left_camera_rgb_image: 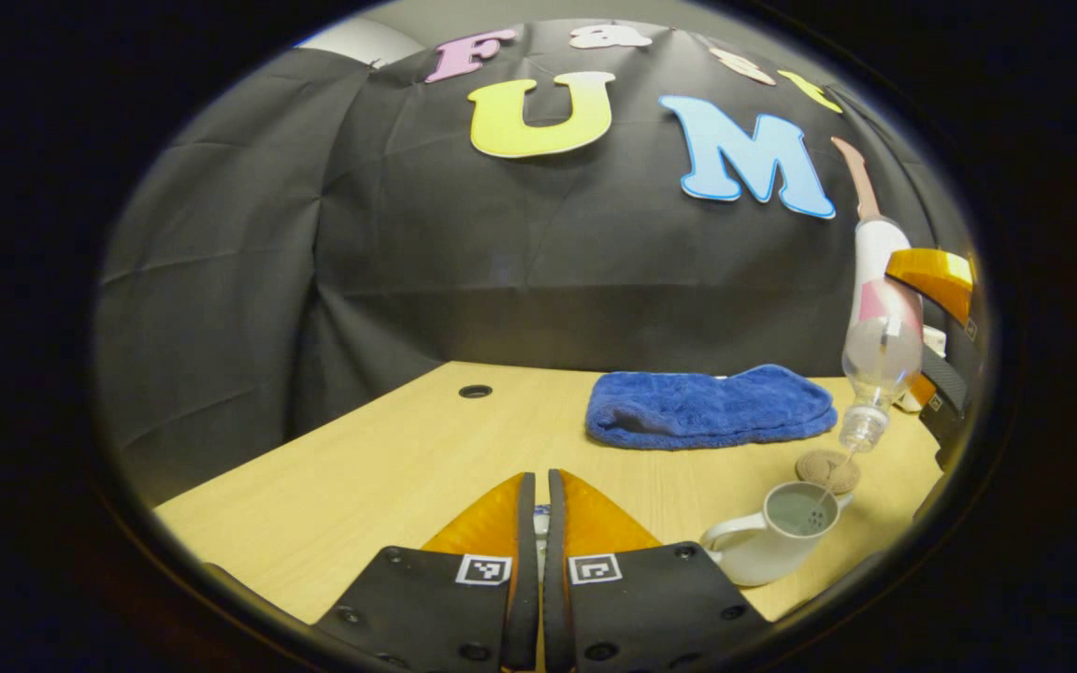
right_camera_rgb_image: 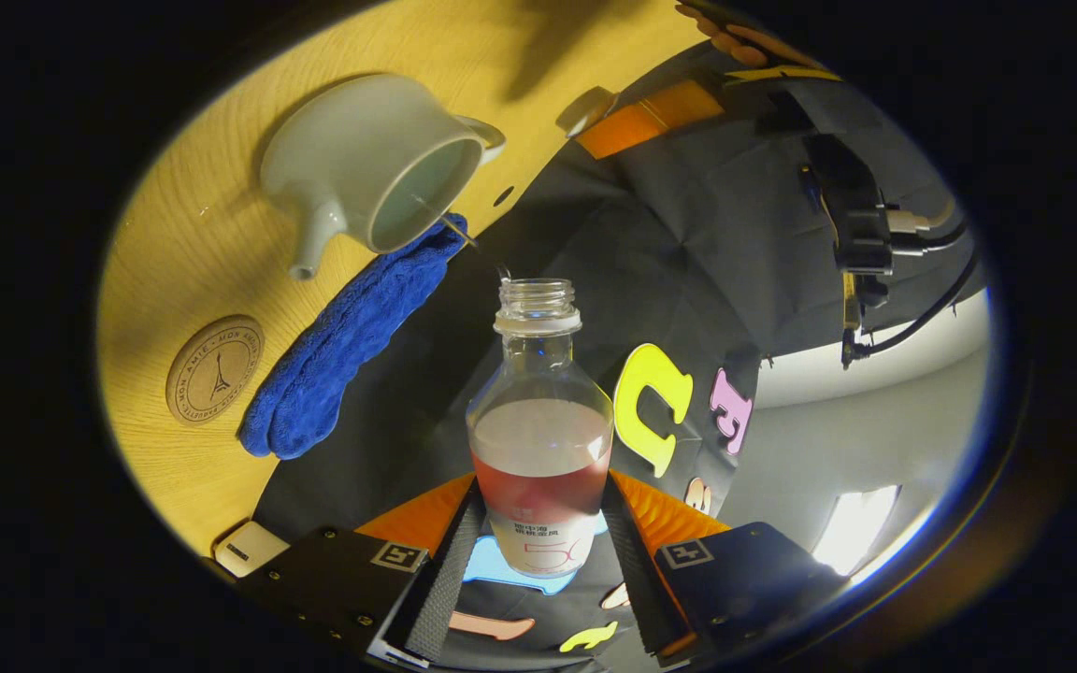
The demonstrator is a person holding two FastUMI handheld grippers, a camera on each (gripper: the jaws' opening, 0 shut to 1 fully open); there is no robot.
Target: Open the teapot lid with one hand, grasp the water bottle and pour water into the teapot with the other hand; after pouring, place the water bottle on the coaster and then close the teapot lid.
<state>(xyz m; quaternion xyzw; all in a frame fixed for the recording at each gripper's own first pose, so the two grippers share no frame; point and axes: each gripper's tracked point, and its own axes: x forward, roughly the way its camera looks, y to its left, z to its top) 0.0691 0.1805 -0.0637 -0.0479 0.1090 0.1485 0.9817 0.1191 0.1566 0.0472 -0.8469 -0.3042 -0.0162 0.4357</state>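
left gripper (left_camera_rgb_image: 538, 523): fingers pressed nearly together, something small and pale glimpsed between them, too hidden to identify; cannot tell if both press on it. right gripper (right_camera_rgb_image: 538, 533): fingers pinch the bottle (right_camera_rgb_image: 538, 421) at its lower body, one each side. in left gripper view, bottle (left_camera_rgb_image: 880, 346) is at far right, partly cut off, long axis tilted steeply, neck pointing down at teapot (left_camera_rgb_image: 777, 533). thin stream runs from mouth into open pot, water inside. pot on table (left_camera_rgb_image: 361, 467), near coaster (left_camera_rgb_image: 828, 470). blue cloth (left_camera_rgb_image: 707, 407) farther back. lid not made out.
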